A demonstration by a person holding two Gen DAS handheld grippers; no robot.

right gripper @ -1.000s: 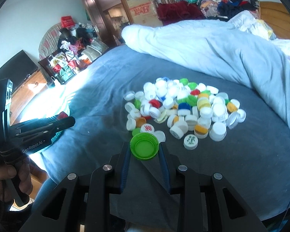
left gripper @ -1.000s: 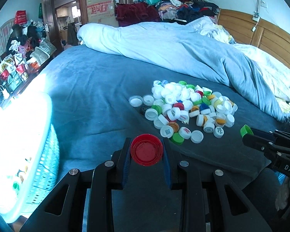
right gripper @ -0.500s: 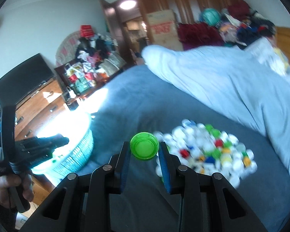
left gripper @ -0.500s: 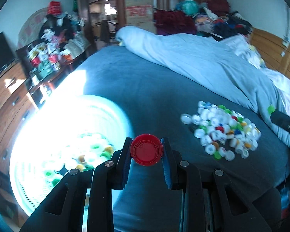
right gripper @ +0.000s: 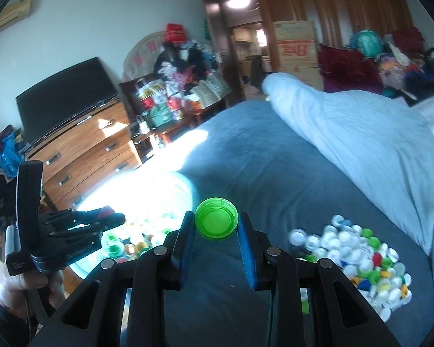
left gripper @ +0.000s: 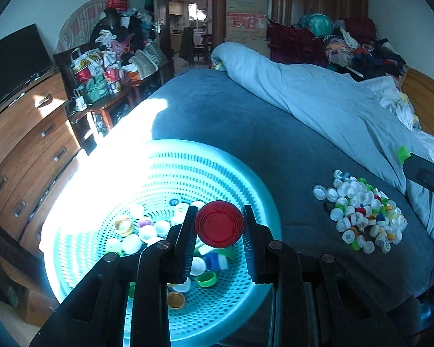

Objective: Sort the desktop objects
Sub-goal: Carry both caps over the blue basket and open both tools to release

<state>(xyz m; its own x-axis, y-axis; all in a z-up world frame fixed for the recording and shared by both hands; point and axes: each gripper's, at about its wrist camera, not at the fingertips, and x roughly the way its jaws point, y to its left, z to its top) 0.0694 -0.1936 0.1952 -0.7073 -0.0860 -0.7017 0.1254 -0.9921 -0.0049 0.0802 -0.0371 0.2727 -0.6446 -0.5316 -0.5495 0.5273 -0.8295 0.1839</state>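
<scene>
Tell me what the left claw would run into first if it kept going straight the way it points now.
Most likely the teal basket. The left claw, shut on a red cap, points down into it, so it would probably meet the loose caps on the basket's floor first. Depth is hard to judge.

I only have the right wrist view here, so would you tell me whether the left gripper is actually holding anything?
Observer: Yes, the left gripper is shut on a red cap.
Operator: Thank you. Where is that cap relative to the basket?
Observer: In the left wrist view it hangs in front of the turquoise basket's inside.
Operator: My basket view is washed out; what is in it?
Observer: Loose caps, among them a green ring cap and an orange cap.
</scene>
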